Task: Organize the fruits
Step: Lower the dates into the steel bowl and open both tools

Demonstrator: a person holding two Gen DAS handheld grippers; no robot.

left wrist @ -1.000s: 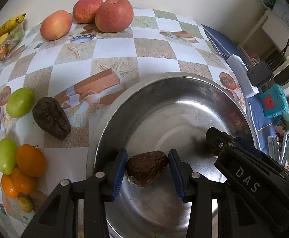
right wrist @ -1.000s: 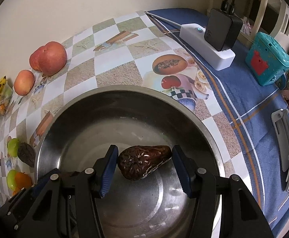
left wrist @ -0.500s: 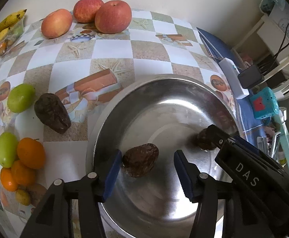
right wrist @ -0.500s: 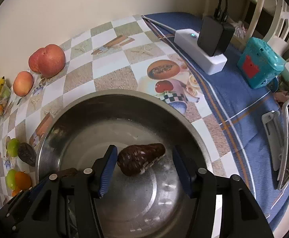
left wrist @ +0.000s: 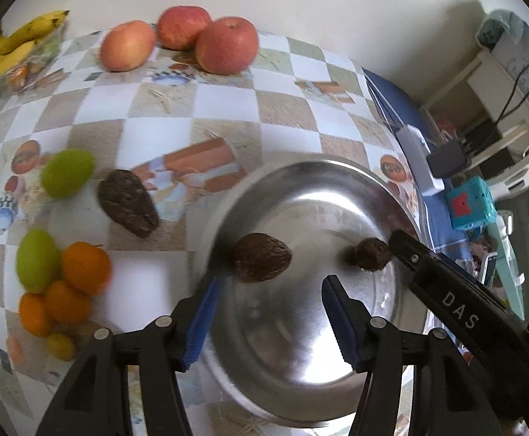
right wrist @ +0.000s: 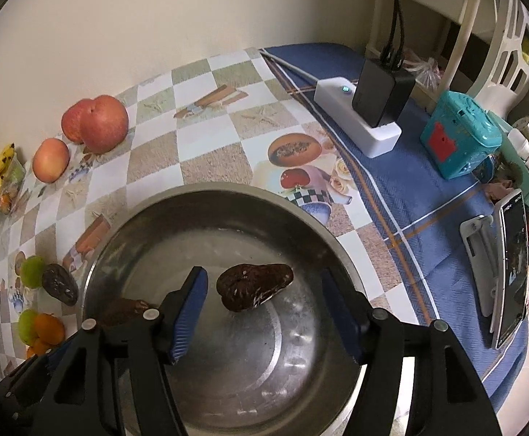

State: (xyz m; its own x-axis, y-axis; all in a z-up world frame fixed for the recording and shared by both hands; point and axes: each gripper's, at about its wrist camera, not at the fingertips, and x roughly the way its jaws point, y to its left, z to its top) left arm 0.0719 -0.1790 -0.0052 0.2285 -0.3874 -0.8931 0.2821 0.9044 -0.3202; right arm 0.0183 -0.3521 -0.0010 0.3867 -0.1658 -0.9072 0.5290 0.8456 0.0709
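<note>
1. Left wrist view: the left gripper (left wrist: 269, 321) hung over the steel bowl (left wrist: 337, 170) with its jaws spread; they had just been opening, and nothing was pinched between them.
2. A dark avocado (left wrist: 261, 262) lay on the bowl's floor just beyond the blue ribbed pads (left wrist: 198, 323), nearer the left pad and clear of both.
3. A second dark avocado (left wrist: 370, 258) sat further right in the bowl, partly behind the black body of the right gripper.
4. Outside the bowl, on the checked tablecloth (left wrist: 221, 105), lay a third wrinkled avocado (left wrist: 128, 208), round green fruits (left wrist: 67, 172), smooth oranges (left wrist: 84, 267), three red apples (left wrist: 226, 49) and bananas (left wrist: 17, 45).
5. Right wrist view: the right gripper (right wrist: 264, 318) also stood spread above the bowl (right wrist: 228, 190); its jaws had just been opening and held nothing.
6. The pear-shaped, shiny and wrinkled avocado (right wrist: 253, 286) rested on the brushed metal floor between and slightly ahead of the pads (right wrist: 188, 314), touching neither.
7. The other avocado (right wrist: 124, 311) showed low at left, partly behind the gripper's finger.
8. Off to the right, on a blue cloth (right wrist: 420, 210), sat a white power strip (right wrist: 355, 120) with a black adapter, and a teal box (right wrist: 459, 132).
</note>
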